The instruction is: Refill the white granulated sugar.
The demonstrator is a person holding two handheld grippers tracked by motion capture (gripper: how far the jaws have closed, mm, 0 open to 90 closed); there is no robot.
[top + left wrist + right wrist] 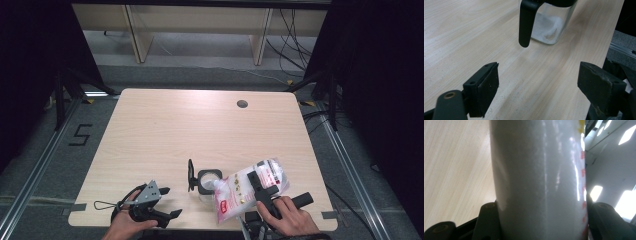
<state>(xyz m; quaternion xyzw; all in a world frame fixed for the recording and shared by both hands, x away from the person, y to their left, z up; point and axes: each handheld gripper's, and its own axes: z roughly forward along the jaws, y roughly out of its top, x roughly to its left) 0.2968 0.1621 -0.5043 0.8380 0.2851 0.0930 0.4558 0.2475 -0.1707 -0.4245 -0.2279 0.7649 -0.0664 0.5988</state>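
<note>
A clear plastic bag of white grains [250, 190] with red print is tipped over a small glass jar [209, 181], its corner at the jar's mouth. My right gripper [261, 190] is shut on the bag; the bag [539, 180] fills the space between its jaws. The jar [549, 25] has a black rim, an open hinged black lid [190, 175] and some white grains at the bottom. My left gripper [170, 202] rests near the table's front left edge, open, its jaws [536, 92] apart and empty, pointing at the jar.
The light wooden table [200, 130] has a round cable hole [242, 104] at the back right. Dark curtains flank both sides, and cables lie on the floor behind. A wooden bench stands beyond the table.
</note>
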